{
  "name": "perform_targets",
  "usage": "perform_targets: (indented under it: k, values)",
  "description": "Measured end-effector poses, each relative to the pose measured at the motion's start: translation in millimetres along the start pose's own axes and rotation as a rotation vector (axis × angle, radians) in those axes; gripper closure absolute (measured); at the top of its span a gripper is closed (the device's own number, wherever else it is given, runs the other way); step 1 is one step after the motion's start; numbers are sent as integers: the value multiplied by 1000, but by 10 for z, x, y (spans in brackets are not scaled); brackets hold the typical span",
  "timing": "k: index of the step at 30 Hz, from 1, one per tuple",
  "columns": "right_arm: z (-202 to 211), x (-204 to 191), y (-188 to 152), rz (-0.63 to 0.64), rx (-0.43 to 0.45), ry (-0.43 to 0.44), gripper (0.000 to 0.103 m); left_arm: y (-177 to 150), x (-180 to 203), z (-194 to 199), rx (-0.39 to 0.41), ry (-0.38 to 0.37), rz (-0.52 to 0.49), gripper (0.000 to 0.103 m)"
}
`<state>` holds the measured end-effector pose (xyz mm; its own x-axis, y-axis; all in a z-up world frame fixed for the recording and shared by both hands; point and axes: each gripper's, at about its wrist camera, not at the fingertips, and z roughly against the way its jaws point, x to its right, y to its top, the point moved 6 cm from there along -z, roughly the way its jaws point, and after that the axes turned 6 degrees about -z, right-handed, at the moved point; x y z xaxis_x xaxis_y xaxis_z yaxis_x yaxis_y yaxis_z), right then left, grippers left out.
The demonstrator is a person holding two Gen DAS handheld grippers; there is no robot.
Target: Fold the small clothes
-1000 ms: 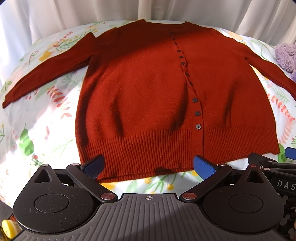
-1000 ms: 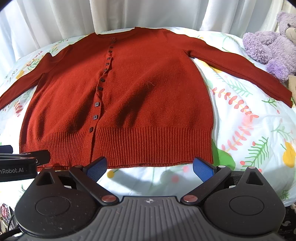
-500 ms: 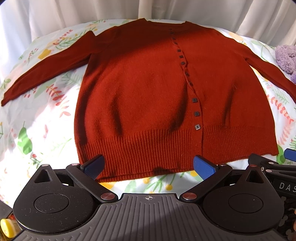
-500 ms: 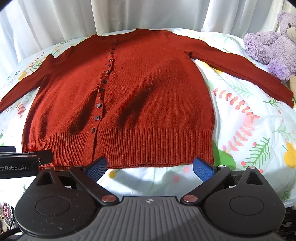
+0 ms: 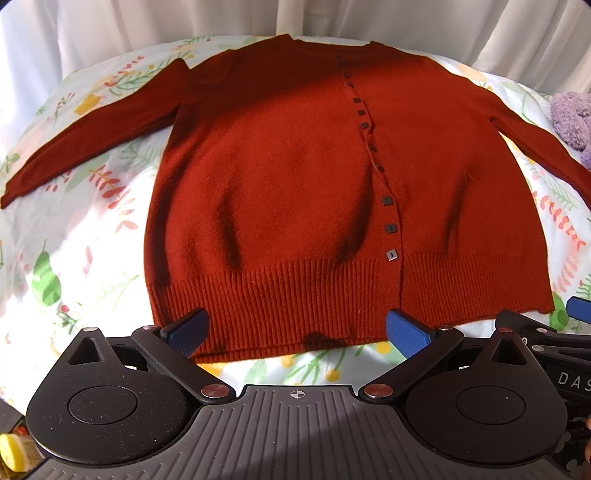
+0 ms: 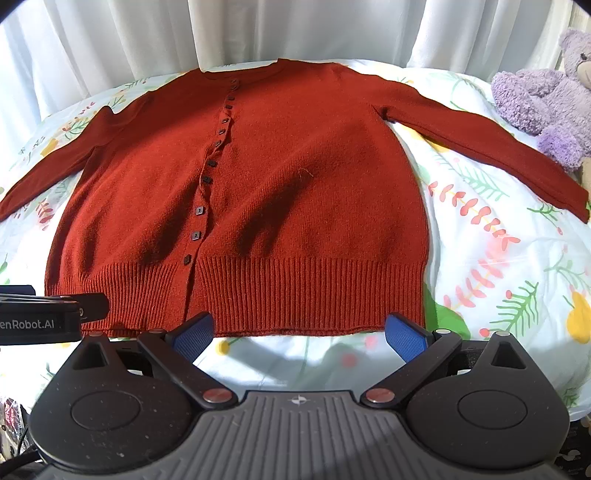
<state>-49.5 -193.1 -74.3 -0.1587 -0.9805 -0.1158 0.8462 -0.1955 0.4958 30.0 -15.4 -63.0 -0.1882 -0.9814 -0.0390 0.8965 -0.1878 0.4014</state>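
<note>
A rust-red buttoned cardigan [image 5: 295, 192] lies flat, front up, on a floral bedsheet [image 5: 74, 240], both sleeves spread out to the sides. It also shows in the right wrist view [image 6: 295, 192]. My left gripper [image 5: 297, 332] is open and empty, its blue pads just above the ribbed hem. My right gripper [image 6: 299, 334] is open and empty, at the hem's near edge. Each gripper's side shows in the other's view: the right one [image 5: 554, 332] and the left one [image 6: 48, 314].
A purple teddy bear [image 6: 543, 107] sits at the right by the right sleeve's cuff. White curtains [image 6: 295, 33] hang behind the bed. A yellow object [image 5: 11, 452] sits at the bottom left corner of the left wrist view.
Both grippers have drifted slightly; the cardigan sits a little lower and nearer in the right wrist view. The cardigan itself has not moved. Both stay open.
</note>
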Motion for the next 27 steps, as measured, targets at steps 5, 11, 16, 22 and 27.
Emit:
perform_targets:
  k: [5,11,16,22,27]
  values:
    - [-3,3,20,7,2,13,4,1,7,-12,-6,-3,5,0]
    - [-36,30,28,3,-19,23,4,23,5,-38,-13,-13,19,0]
    - [-22,97,98,-26,23,84,4,126,-63,7,55,-59,85,0]
    - [59,777,491,-200,331,243,4,285,-282,-133,117,-287,318,0]
    - [-116,2026,801,-551,453,177,4,432,-250,-166,150,-345,331,0]
